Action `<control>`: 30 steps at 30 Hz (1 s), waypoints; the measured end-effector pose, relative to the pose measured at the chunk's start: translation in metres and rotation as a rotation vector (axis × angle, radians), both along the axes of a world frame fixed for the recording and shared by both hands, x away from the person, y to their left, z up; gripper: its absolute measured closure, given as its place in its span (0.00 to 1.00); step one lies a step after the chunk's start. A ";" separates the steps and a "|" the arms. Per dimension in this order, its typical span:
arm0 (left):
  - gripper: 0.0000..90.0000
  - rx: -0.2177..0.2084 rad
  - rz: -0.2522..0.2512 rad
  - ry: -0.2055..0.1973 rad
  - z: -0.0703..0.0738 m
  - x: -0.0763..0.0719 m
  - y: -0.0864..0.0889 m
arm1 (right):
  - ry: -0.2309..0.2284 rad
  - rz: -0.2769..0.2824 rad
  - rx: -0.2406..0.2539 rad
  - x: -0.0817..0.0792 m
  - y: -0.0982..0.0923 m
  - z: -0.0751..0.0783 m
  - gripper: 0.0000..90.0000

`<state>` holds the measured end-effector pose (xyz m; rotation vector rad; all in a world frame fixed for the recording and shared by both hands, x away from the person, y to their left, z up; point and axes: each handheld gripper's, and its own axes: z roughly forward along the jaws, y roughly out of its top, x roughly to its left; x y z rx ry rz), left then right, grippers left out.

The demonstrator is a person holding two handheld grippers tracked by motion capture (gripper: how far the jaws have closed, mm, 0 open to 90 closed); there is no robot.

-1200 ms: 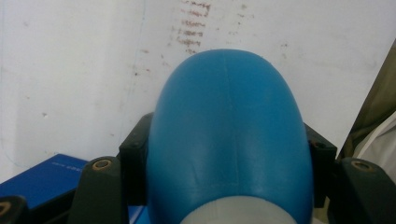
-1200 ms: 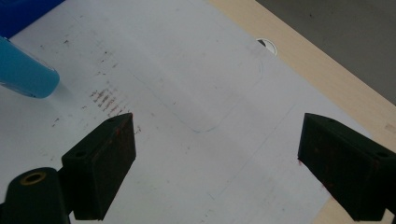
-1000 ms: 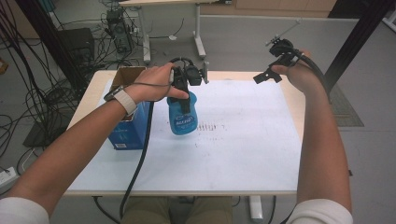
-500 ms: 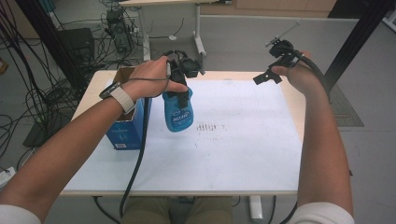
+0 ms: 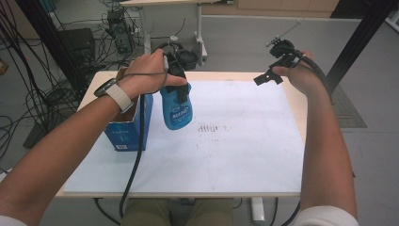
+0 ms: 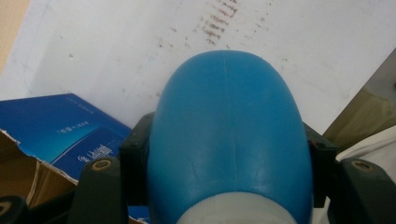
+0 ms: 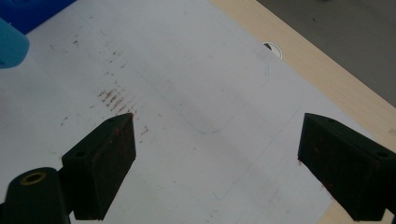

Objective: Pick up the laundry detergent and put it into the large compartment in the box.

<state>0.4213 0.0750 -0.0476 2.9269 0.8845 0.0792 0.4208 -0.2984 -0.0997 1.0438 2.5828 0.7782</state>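
your left gripper [image 5: 181,94] is clamped on the blue bottle [image 5: 177,110], holding it above the white sheet [image 5: 235,155] just beside the box [image 5: 127,134]. your right gripper [image 5: 270,75] hangs over the sheet's far right corner, jaws wide apart with nothing between them.

The blue bottle [image 5: 177,109] and blue box [image 6: 65,130] bear white print too small to read.

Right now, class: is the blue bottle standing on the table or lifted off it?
Lifted. The left hand-held gripper clamps the bottle near its top; its base hangs above the white sheet.
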 end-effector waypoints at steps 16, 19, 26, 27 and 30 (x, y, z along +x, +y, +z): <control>0.42 0.021 0.134 -0.023 0.030 -0.010 0.007 | -0.004 0.018 -0.006 0.000 0.003 0.001 0.12; 0.42 0.023 0.162 -0.020 0.036 -0.010 0.010 | -0.002 0.019 -0.006 0.000 0.004 0.000 0.12; 0.42 0.018 0.208 -0.026 0.047 -0.015 0.016 | -0.001 0.025 -0.004 0.001 0.006 -0.001 0.12; 0.42 0.017 0.213 -0.025 0.048 -0.015 0.017 | -0.003 0.027 -0.002 0.001 0.006 -0.001 0.12; 0.42 0.018 0.229 -0.026 0.052 -0.017 0.018 | -0.008 0.032 0.000 -0.001 0.006 0.000 0.12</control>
